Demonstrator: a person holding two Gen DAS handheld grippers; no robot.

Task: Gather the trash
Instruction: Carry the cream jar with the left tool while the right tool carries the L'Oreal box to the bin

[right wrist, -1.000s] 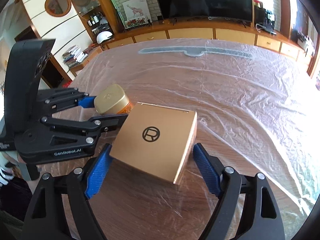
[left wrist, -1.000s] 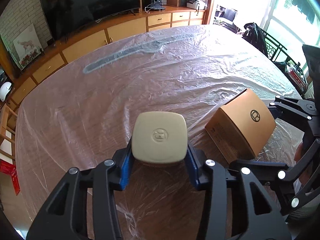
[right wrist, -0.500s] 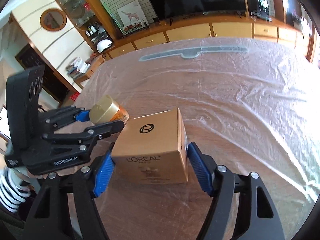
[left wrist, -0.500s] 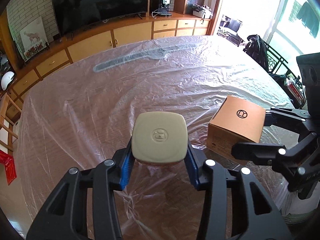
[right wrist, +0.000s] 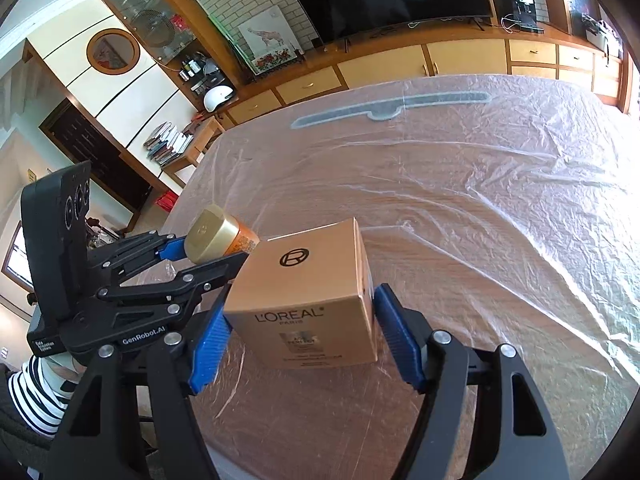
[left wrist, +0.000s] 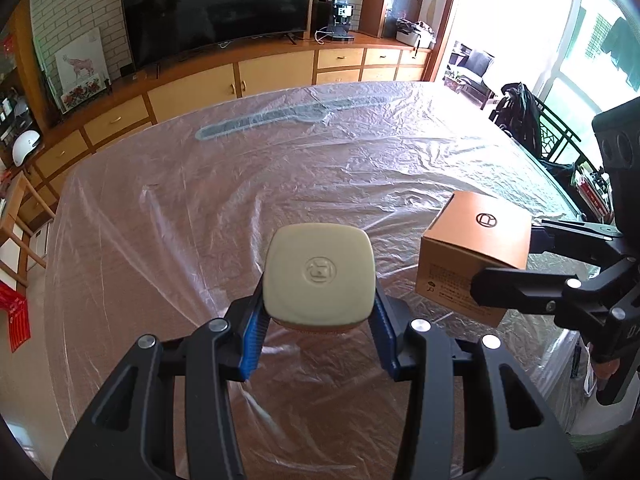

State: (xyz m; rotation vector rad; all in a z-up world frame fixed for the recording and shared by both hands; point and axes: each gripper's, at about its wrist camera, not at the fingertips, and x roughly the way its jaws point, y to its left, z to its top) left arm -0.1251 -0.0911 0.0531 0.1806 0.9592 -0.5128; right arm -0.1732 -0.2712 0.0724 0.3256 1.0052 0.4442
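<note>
A living room is showing behind the work area: a dark television [left wrist: 216, 4] is standing on a long wooden sideboard [left wrist: 276, 68] against a white brick wall, and bright windows are glaring at the right of the left wrist view. In front of it a wide tabletop [left wrist: 280, 168] is lying under crinkled clear plastic sheeting, with the television's reflection stretching as a grey streak near the far edge.

At the near edge, toward the left, the left gripper [left wrist: 318, 316] is clamping a small jar [left wrist: 319, 276] with a cream, rounded-square lid. The blue pads [left wrist: 252, 336] are pressing on the jar's sides just under the lid, and the jar is hanging clear of the sheeting. In the right wrist view the same jar [right wrist: 220, 236] is showing a gold lid and an orange body, tilted between those fingers.

Just beside it, to the right along the near edge, the right gripper [right wrist: 300, 340] is gripping a tan cardboard box [right wrist: 308, 300] printed L'OREAL PARIS, with a round logo on its top face. Its blue pads [right wrist: 208, 344] are sitting against the box's two side faces, about half spread, and the box is tipping with its top toward the far edge. Whether its lower edge is touching the sheeting I cannot tell. A striped sleeve [right wrist: 36, 400] is showing at the lower left of that view.
</note>
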